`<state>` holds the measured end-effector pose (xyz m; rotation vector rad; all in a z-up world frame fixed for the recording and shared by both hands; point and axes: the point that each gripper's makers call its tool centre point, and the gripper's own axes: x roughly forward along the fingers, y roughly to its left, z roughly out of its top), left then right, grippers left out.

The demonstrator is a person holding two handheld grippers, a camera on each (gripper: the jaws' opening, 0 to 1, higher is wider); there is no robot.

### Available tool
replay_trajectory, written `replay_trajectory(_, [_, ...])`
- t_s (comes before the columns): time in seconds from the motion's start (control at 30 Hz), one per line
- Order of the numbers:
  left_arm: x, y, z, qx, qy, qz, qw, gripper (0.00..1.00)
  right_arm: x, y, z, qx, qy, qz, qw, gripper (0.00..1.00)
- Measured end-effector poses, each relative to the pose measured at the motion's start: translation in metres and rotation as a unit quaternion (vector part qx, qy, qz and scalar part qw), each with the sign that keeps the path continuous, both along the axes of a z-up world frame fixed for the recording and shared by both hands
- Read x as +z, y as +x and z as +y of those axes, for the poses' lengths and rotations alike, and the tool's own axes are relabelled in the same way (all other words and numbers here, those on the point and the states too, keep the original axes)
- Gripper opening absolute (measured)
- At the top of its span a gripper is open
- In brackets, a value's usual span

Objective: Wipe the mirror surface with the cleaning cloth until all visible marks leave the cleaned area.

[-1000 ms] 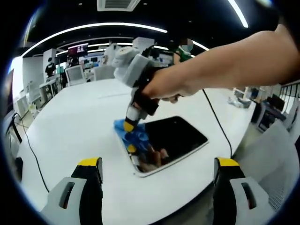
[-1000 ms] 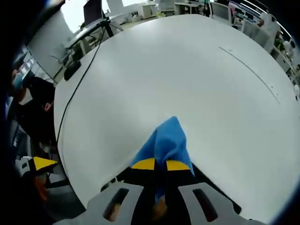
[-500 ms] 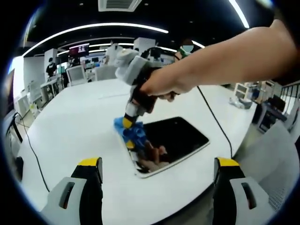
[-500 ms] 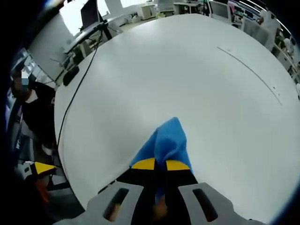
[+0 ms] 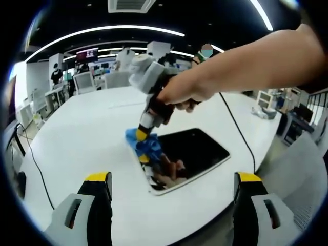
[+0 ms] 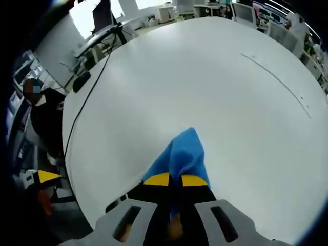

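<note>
While our right gripper (image 6: pixel 170 180) pinches the blue cloth (image 6: pixel 180 154) and presses it on the mirror's (image 5: pixel 192 152) far-left corner, our left gripper (image 5: pixel 174 177) waits spread, apart. The mirror lies near the tabletop's (image 5: pixel 87 136) near edge; a hard stroke could shove it off, or drag the cloth free.

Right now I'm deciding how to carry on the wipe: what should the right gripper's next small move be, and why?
Probably drag the blue cloth across the mirror toward its far end. The right gripper, shut on the cloth, presses it on one end of the mirror, so the rest of the dark glass looks unwiped. The left gripper hangs open, clear of it.
</note>
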<state>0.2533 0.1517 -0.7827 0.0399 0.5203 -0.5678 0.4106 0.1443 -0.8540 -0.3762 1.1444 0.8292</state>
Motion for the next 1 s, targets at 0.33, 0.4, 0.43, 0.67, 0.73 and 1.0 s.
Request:
replay_trajectory(0.33, [0.001, 0.001, 0.0, -0.001, -0.001, 0.0, 1.0, 0.99, -0.001, 0.004, -0.011, -0.006, -0.001, 0.001, 1.0, 0.0])
replay_trajectory(0.4, [0.001, 0.001, 0.0, -0.001, -0.001, 0.0, 1.0, 0.99, -0.001, 0.004, -0.014, -0.006, -0.002, 0.0, 1.0, 0.0])
replay_trajectory(0.43, [0.001, 0.001, 0.0, -0.001, -0.001, 0.0, 1.0, 0.99, -0.001, 0.004, -0.015, -0.007, -0.002, 0.0, 1.0, 0.0])
replay_trajectory(0.67, [0.001, 0.001, 0.0, 0.0, -0.002, 0.001, 1.0, 0.99, -0.003, 0.006, -0.024, -0.006, -0.007, -0.005, 0.9999, 0.0])
replay_trajectory(0.73, [0.001, 0.001, 0.0, 0.0, -0.002, 0.001, 1.0, 0.99, -0.002, 0.004, -0.028, -0.006, -0.009, -0.007, 0.9999, 0.0])
replay_trajectory(1.0, [0.0, 0.0, -0.001, -0.002, -0.001, 0.002, 1.0, 0.99, -0.005, 0.01, -0.036, -0.007, -0.013, -0.015, 0.9998, 0.0])
